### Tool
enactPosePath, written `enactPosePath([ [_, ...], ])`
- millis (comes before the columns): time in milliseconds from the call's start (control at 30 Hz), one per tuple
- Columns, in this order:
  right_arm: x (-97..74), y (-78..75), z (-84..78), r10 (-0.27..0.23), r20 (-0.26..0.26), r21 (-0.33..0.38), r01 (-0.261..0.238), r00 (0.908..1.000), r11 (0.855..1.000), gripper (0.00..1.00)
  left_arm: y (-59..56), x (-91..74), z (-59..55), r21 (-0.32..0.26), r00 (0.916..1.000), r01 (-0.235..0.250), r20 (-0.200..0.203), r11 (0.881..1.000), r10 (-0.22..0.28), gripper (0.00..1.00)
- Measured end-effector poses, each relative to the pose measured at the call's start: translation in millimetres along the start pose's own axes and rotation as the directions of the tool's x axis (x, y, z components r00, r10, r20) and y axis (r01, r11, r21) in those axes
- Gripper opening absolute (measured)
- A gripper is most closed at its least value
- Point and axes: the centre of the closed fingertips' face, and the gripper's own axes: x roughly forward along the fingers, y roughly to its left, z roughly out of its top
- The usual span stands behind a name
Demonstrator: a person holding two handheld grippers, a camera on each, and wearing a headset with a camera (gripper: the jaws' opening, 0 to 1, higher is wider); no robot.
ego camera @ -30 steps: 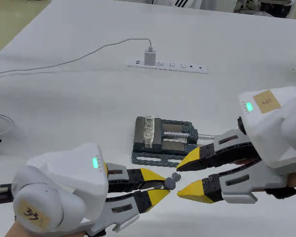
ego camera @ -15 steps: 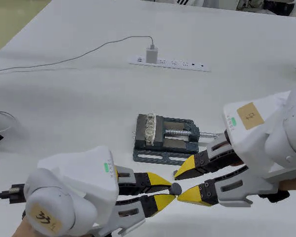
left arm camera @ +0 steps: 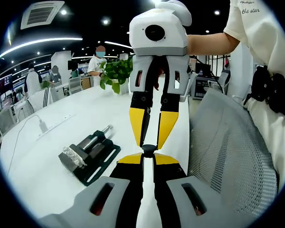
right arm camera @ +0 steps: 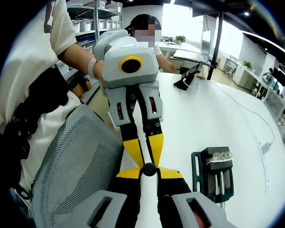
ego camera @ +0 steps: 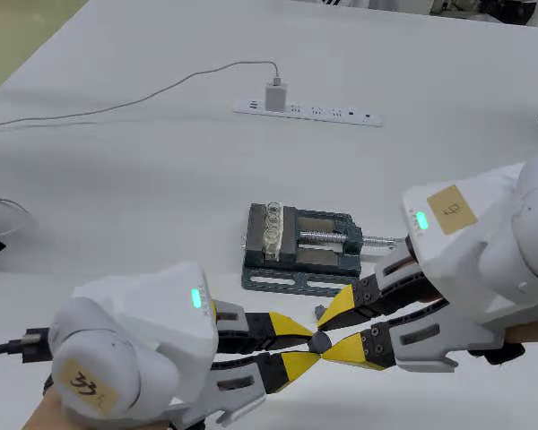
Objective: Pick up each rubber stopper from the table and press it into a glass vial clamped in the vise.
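Both tongs meet tip to tip low over the worktop (ego camera: 161, 179), near the vise (ego camera: 316, 262). My left tongs (ego camera: 315, 345) pinch the rubber stopper (ego camera: 320, 341). My right tongs (ego camera: 326, 340) sit nearly closed around it, grip uncertain. This is probably a handover to reorient it for the glass vials (ego camera: 273, 228).

On the table (ego camera: 117, 206), the vise (ego camera: 300, 251) is set near the middle, with a row of glass vials (ego camera: 273, 224) clamped upright between the jaws at its left end. Well behind it the power strip (ego camera: 307, 113) is laid crosswise, with a charger (ego camera: 275, 94) plugged into its left part and a cable (ego camera: 117, 107) run off to the left. In front of the vise, the left gripper (ego camera: 312, 345) is held in from the left and the right gripper (ego camera: 327, 339) from the right, tip to tip, with one rubber stopper (ego camera: 320, 341) pinched between the jaws of both, while a second stopper (ego camera: 320, 312) is seen lying on the table just beside the vise's front edge, behind the meeting tips.
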Motion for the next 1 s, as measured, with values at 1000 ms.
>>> enactPosePath([
  [1000,-0.3,1.3,-2.8,0.034,-0.053,0.019,-0.033,0.9980,0.999,0.07,-2.8,2.3,0.5,0.079,0.9995,0.010,-0.031,0.997,-0.008,0.03],
])
